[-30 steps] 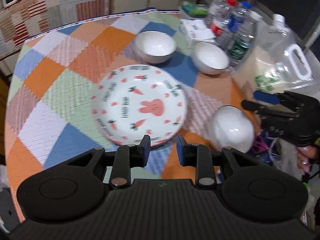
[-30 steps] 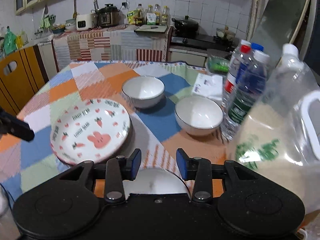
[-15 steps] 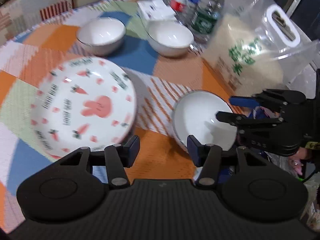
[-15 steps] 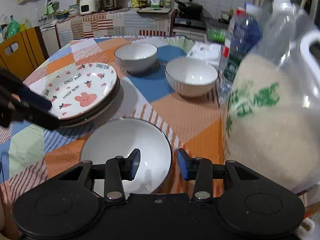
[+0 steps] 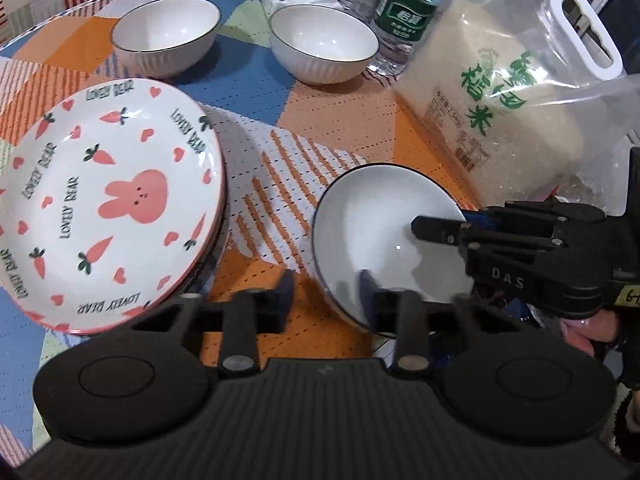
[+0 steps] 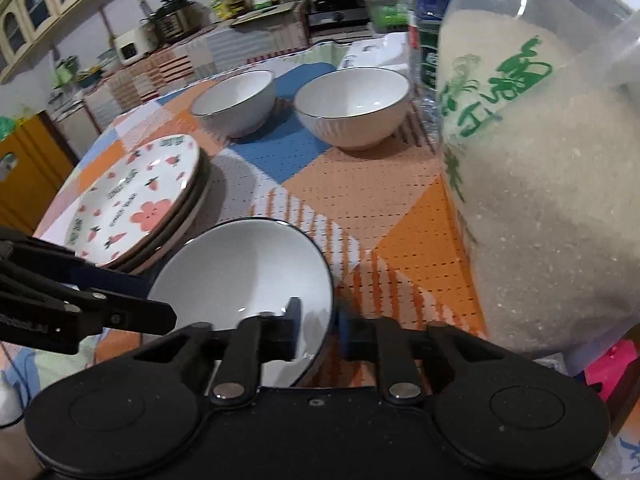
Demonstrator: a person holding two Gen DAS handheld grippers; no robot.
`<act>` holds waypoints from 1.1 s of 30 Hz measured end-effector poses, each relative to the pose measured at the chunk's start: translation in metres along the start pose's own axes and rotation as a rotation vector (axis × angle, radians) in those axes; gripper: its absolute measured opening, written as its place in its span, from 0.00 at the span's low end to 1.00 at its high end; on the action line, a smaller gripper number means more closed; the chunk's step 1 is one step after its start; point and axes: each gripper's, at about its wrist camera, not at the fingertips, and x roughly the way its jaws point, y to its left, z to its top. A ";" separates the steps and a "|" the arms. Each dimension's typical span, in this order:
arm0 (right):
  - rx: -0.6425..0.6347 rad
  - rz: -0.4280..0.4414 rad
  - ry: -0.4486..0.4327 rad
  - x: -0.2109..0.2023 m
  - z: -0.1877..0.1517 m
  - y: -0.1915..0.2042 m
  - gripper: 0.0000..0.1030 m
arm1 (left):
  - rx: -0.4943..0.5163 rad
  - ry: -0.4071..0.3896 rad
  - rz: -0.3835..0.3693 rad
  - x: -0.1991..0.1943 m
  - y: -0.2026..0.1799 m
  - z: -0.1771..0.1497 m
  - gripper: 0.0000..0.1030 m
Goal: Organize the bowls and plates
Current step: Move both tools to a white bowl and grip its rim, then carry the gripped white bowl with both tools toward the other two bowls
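- Left wrist view: both grippers have closed in on the near bowl (image 5: 376, 224) since the earlier frames; half a second ago the right gripper (image 5: 436, 226) hung beside it, now one finger sits inside the bowl with the rim between the fingers.
- Left gripper (image 5: 326, 300): fingers spread, right finger over the bowl's near rim, left finger outside on the tablecloth (image 5: 340, 128); not pinching anything yet.
- Count here: three white bowls, near one at the table's near right edge, far left bowl (image 5: 166, 36) and far right bowl (image 5: 324, 40) toward the far edge; rabbit plates (image 5: 100, 204) stacked at the left, number unclear from above. Rice bag (image 5: 504, 100) at the right edge.
- Right wrist view: right gripper (image 6: 316, 330) straddles the near bowl (image 6: 240, 276) rim, fingers narrowed; seemingly pinching it, bowl tilted. Likely means the bowl is being lifted for stacking.
- Count here: three bowls, plate stack (image 6: 140, 204) shows about three rims. Left gripper (image 6: 132, 304) at the bowl's left side.
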 end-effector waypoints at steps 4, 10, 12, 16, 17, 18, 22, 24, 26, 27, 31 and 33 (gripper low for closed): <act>0.067 0.017 0.008 0.000 0.003 -0.004 0.11 | -0.026 0.024 0.000 -0.001 0.002 0.001 0.16; 0.108 0.094 0.033 -0.011 0.007 0.004 0.11 | -0.067 0.071 -0.038 -0.027 0.016 -0.004 0.16; 0.105 0.117 0.042 -0.014 0.007 0.013 0.11 | -0.090 0.088 -0.046 -0.038 0.023 -0.008 0.16; 0.104 0.157 0.078 -0.016 0.005 0.032 0.11 | -0.128 0.123 -0.041 -0.055 0.036 -0.019 0.16; 0.103 0.169 0.092 -0.015 0.004 0.037 0.11 | -0.137 0.133 -0.034 -0.058 0.038 -0.023 0.16; 0.105 0.178 0.103 -0.013 0.003 0.042 0.11 | -0.139 0.142 -0.026 -0.061 0.040 -0.026 0.16; 0.096 0.207 0.152 -0.006 -0.001 0.061 0.12 | -0.155 0.164 0.003 -0.070 0.052 -0.037 0.16; 0.098 0.222 0.181 -0.001 -0.003 0.068 0.12 | -0.170 0.180 0.006 -0.072 0.060 -0.040 0.16; 0.085 0.230 0.200 0.003 -0.005 0.075 0.12 | -0.184 0.199 0.005 -0.072 0.067 -0.044 0.16; 0.067 0.230 0.206 0.004 -0.006 0.079 0.12 | -0.191 0.207 0.006 -0.072 0.069 -0.046 0.16; 0.041 0.232 0.228 0.010 -0.009 0.087 0.12 | -0.201 0.228 0.023 -0.065 0.075 -0.054 0.16; 0.022 0.219 0.223 0.013 -0.010 0.091 0.12 | -0.207 0.226 0.026 -0.061 0.077 -0.055 0.16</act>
